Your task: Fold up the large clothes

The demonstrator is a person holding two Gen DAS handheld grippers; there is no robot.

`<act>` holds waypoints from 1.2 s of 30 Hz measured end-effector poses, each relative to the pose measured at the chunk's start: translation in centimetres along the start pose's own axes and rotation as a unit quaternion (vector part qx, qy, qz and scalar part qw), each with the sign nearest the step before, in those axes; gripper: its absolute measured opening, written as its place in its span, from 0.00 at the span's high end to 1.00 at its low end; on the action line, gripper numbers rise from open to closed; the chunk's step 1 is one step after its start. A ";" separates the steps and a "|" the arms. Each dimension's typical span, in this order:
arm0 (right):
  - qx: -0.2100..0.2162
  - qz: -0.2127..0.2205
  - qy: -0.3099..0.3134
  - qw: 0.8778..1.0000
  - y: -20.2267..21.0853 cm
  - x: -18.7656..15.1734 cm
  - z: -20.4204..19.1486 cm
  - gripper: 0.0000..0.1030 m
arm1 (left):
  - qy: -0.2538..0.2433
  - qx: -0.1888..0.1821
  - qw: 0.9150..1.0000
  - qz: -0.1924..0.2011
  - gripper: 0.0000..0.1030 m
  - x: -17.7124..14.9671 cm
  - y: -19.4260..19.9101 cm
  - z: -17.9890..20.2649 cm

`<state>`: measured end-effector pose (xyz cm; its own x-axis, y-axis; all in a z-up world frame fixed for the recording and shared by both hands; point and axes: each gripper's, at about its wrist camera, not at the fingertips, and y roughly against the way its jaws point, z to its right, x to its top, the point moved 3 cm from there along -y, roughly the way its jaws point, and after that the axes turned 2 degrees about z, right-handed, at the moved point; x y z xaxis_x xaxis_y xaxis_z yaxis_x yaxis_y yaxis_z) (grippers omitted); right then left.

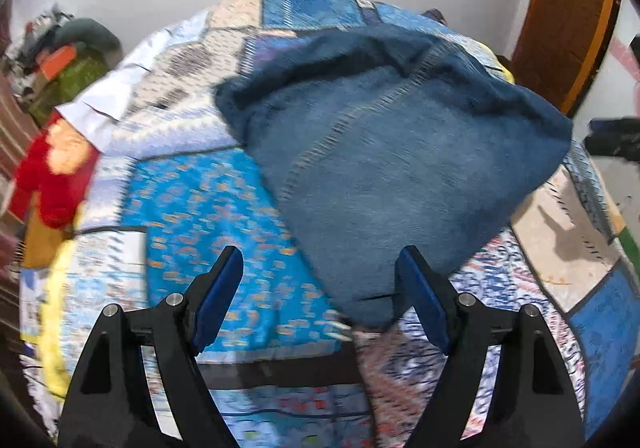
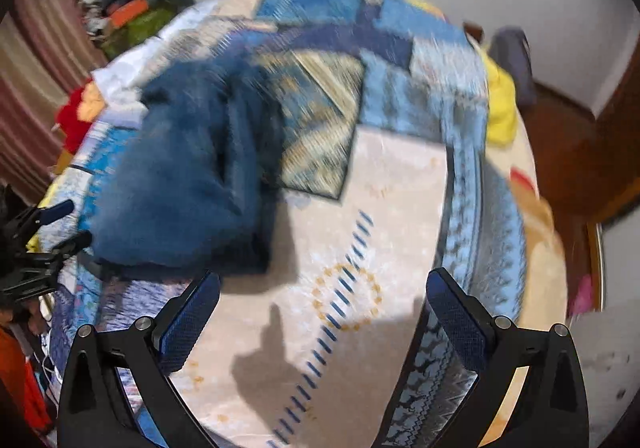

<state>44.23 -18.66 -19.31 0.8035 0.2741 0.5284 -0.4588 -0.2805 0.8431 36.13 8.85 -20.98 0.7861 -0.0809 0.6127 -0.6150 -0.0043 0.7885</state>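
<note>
Both the left gripper (image 1: 320, 272) and right gripper (image 2: 324, 296) gape empty; blurred jeans (image 1: 400, 151) overhang the quilt (image 1: 200, 207).

surface: bed (image 1: 192, 207), patchwork quilt | on it: bunched blue jeans (image 1: 400, 167) | far corner: clothes pile (image 1: 68, 59)

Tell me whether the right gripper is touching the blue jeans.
Apart. In the right wrist view the right gripper is open over bare bedspread; the blue jeans lie beyond its left finger, with bedspread showing between.
</note>
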 end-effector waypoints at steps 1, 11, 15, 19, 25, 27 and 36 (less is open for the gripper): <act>0.008 0.009 0.002 1.000 0.6 0.6 -0.4 0.00 | 0.005 0.003 1.000 0.006 0.22 0.2 0.4 -0.5; 0.075 -0.046 0.010 0.996 -5.9 6.4 -4.6 0.00 | 0.197 -0.122 0.972 -0.040 0.13 4.0 -3.8 -6.8; 0.091 -0.102 -0.020 0.990 -10.7 6.8 -3.7 0.00 | 0.210 -0.152 0.962 -0.084 0.13 3.7 -8.1 -5.9; 0.139 -0.135 -0.020 0.981 -13.4 6.3 -3.8 0.00 | 0.225 -0.178 0.955 -0.076 0.05 3.4 -10.5 -5.3; 0.203 -0.155 -0.102 0.961 -16.4 5.8 -2.9 0.00 | 0.294 -0.241 0.919 -0.102 0.03 3.5 -14.9 -5.5; 0.208 -0.148 -0.120 0.959 -17.0 5.8 -2.9 0.00 | 0.307 -0.253 0.911 -0.108 0.03 3.5 -15.7 -5.3; 0.200 -0.112 -0.071 0.971 -15.1 6.7 -6.3 0.33 | 0.290 -0.246 0.920 -0.094 0.30 5.2 -13.4 -5.7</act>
<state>54.12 -6.78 -27.91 0.9233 0.2478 0.2934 -0.1054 -0.5712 0.8140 48.79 14.14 -28.03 0.8642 0.4214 0.2749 -0.4742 0.4995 0.7250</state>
